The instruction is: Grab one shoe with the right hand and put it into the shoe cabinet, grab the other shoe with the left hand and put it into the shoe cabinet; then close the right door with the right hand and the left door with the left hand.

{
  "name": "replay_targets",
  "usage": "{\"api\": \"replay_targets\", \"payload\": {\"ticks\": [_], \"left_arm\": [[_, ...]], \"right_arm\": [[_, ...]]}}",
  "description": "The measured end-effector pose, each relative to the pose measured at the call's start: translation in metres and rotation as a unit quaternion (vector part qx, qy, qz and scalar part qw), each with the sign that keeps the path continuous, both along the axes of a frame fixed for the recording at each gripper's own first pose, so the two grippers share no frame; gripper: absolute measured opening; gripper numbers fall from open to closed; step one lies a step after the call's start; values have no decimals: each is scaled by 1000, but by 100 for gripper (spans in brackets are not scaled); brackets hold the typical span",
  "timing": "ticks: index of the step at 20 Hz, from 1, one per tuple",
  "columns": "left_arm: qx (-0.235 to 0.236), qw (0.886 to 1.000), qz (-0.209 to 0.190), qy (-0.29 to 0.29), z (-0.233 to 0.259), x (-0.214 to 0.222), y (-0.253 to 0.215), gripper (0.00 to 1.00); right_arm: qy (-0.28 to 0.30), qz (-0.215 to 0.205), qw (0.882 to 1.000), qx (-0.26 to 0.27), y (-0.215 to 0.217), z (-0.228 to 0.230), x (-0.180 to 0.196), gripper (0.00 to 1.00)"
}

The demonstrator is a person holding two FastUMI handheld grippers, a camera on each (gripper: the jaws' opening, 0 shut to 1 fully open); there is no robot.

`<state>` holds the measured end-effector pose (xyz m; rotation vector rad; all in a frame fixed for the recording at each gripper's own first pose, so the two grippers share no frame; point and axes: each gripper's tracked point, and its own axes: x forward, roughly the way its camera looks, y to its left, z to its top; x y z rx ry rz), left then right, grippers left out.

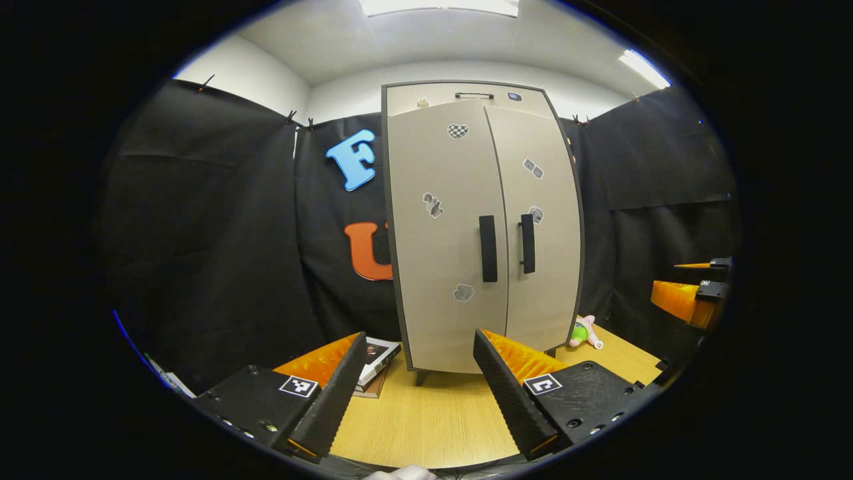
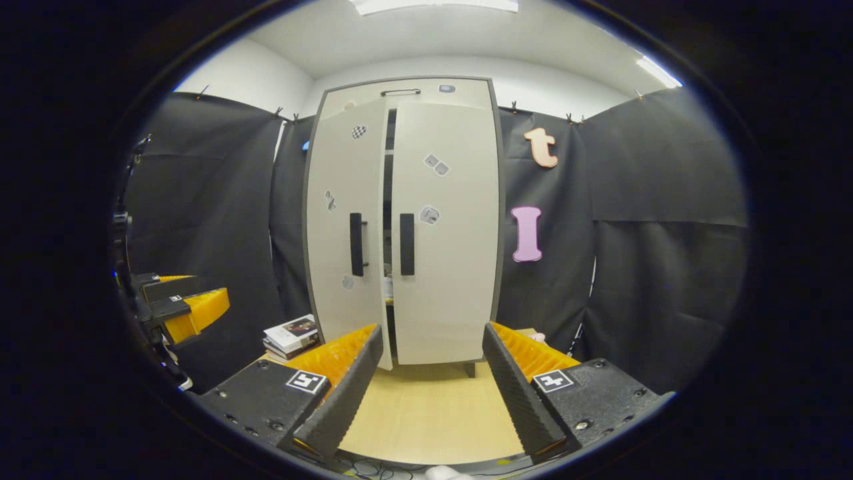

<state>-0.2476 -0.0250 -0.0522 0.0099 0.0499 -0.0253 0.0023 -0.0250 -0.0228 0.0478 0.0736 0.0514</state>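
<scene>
Your left gripper (image 1: 414, 390) hangs above the wooden table (image 1: 440, 417) with its fingers spread wide and nothing between them, pointed at the shoe cabinet (image 1: 481, 227), which stands upright on the table a little way ahead. In the left gripper view the two doors look nearly flush, with the left door (image 1: 443, 233) and the right door (image 1: 541, 227) meeting at a thin seam between their two dark handles (image 1: 488, 248). Your right gripper (image 2: 433, 387) is also spread open and empty, held off the table and facing the same cabinet. From the right gripper view you can see that the left door sits slightly ajar, its lower edge standing out toward you and a dark gap running down between the doors, with a shelf edge showing inside. No shoe can be made out through that gap. A stack of books (image 1: 374, 365) lies on the table just left of the cabinet, and a small soft toy (image 1: 585, 331) lies beside its right foot. Your other gripper shows at the far right edge of the left gripper view, well apart from the cabinet.
</scene>
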Motion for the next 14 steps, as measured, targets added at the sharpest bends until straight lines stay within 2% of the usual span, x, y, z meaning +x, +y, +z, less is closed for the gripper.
{"api": "replay_targets", "payload": {"ticks": [5, 6, 13, 14], "left_arm": [[4, 1000, -5, -1, 2, -3, -3, 96], [4, 1000, -6, 0, 2, -4, -3, 96], [8, 1000, -11, 0, 2, -7, -8, 96], [7, 1000, -12, -1, 2, -8, -9, 96]], "right_arm": [[-1, -3, 1000, 1, -1, 1, -4, 98], [-2, -5, 1000, 0, -2, 1, -4, 95], [2, -7, 1000, 5, -4, -2, -9, 98], [1, -6, 1000, 7, -4, -1, -10, 95]]}}
